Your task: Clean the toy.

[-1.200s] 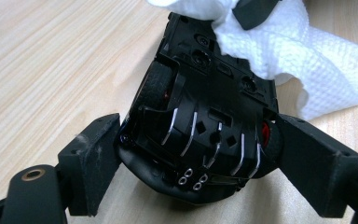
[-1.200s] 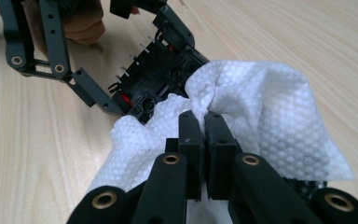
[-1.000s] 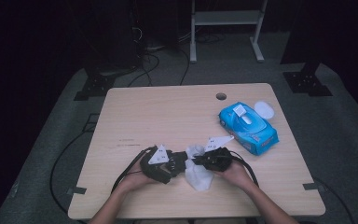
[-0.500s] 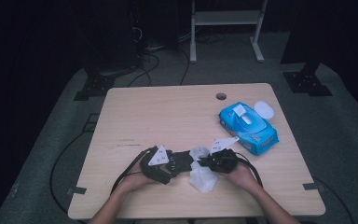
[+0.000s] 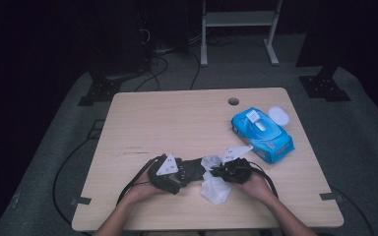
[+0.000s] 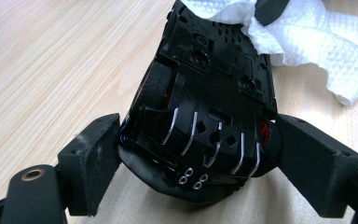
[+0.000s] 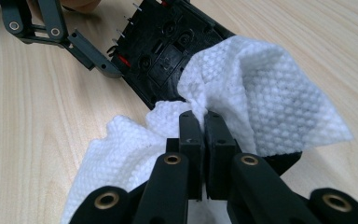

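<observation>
In the left gripper view the wipe (image 6: 317,42) covers the far end of the car (image 6: 209,93) and runs past the top edge. We cannot read the pack (image 5: 262,134) print in the high view.

left gripper (image 5: 189,173) jaws spread wide; right gripper (image 5: 216,172) jaws pinched together.

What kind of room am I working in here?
Probably a lab or recording studio, not a home: a lone wooden table on grey carpet, dark surroundings, loose cables and black stand bases on the floor behind.
</observation>
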